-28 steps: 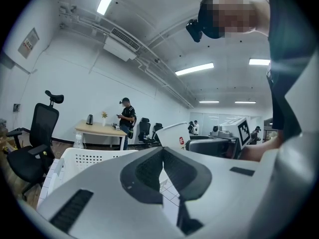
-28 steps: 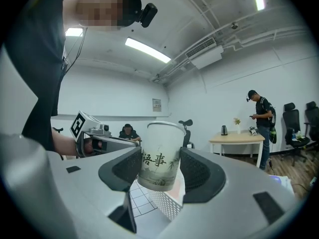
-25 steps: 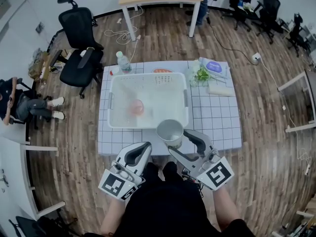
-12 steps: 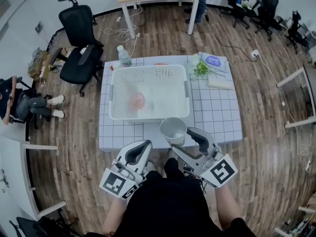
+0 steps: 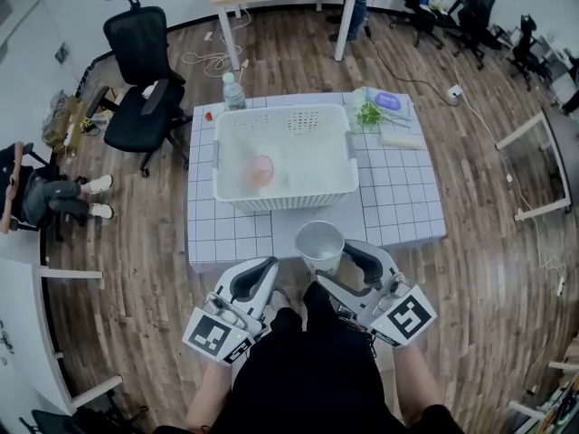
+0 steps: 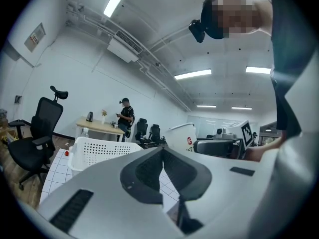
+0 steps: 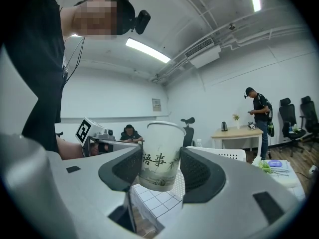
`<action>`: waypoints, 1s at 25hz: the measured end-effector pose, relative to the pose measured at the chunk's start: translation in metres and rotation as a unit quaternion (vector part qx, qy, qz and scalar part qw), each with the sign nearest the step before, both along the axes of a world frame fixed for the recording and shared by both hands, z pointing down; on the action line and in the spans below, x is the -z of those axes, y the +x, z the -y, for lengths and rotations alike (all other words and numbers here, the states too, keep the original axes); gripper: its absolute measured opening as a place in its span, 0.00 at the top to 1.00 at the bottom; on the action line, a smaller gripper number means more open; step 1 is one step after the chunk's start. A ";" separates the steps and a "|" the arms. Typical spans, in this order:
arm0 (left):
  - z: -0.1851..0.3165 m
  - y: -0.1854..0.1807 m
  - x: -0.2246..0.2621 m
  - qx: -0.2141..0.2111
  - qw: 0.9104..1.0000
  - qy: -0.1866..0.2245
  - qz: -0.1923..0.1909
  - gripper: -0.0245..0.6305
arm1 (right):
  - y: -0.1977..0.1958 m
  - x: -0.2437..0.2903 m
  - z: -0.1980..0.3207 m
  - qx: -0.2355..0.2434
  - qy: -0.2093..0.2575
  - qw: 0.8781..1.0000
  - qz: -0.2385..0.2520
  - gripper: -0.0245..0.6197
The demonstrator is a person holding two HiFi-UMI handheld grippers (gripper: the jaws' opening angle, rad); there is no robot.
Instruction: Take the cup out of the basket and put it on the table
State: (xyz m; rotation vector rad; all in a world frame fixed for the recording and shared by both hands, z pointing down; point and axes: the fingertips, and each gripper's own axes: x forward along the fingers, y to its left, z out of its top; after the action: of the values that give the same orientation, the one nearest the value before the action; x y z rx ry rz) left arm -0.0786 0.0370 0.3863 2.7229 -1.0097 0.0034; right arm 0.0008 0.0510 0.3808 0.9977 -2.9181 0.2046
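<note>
On the far left of the wooden floor stands a black office chair (image 5: 136,107), and a clear plastic bottle (image 5: 233,91) sits upright at the back left corner of the desk (image 5: 398,215), whose white top is ruled in a square grid. Nearer the person, the left claw (image 5: 262,271) (image 6: 162,153) hangs off the desk's front edge, its two dark ribbed pads pressed together with nothing between them. The basket (image 5: 282,202) is a white plastic rectangle with perforated walls; a small round pink thing (image 5: 261,168), too blurred to name, lies inside it. Just in front of the basket, the cup (image 5: 319,245) (image 7: 160,153), a tapered white paper one with a rolled rim, printed characters and a bamboo sprig, is upright in the air over the desk's near edge. The right claw (image 5: 331,260) (image 7: 160,169) pinches its lower wall from both sides. Leafy greens (image 5: 369,114) lie at the back right.
</note>
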 end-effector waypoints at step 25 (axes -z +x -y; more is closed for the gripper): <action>0.027 0.040 -0.076 -0.018 0.998 -0.047 0.024 0.95 | 0.006 -0.085 -0.004 0.038 -0.031 0.997 -0.060 0.58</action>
State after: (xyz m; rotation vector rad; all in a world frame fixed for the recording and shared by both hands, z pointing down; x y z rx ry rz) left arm -0.0389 0.0103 0.4626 2.6666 -0.9495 0.1197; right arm 0.0065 0.0551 0.4658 0.8581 -2.8174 0.2215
